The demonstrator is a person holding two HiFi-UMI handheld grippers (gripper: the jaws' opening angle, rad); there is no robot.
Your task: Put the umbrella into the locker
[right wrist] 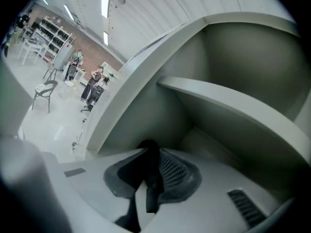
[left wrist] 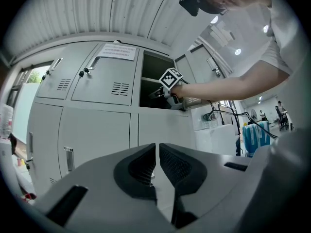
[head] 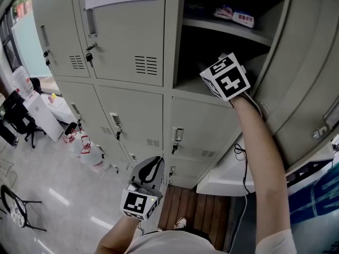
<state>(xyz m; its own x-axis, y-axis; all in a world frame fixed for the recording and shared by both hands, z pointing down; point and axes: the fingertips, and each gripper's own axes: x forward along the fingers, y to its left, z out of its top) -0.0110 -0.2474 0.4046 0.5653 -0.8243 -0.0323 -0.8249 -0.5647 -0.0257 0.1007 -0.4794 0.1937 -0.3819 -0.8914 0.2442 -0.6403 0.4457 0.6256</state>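
Observation:
The open locker compartment (head: 212,49) is dark inside, and I make out no whole umbrella in any view. My right gripper (head: 222,78) reaches into its mouth, marker cube toward me. In the right gripper view the right gripper (right wrist: 153,152) points at the compartment floor (right wrist: 218,144) under a shelf (right wrist: 228,101); its pads are closed on a thin black strap (right wrist: 151,193) that stands between them. What the strap belongs to is hidden. My left gripper (head: 153,162) hangs low before the bottom lockers, and in its own view the left gripper (left wrist: 157,147) is shut with nothing in it.
The open door (head: 302,89) swings out to the right of my right arm. Small red and white items (head: 235,16) lie on the upper shelf. Closed lockers (head: 132,46) with keys fill the left. A white counter (head: 228,179) with a cable stands below right; bottles (head: 87,150) sit on the floor.

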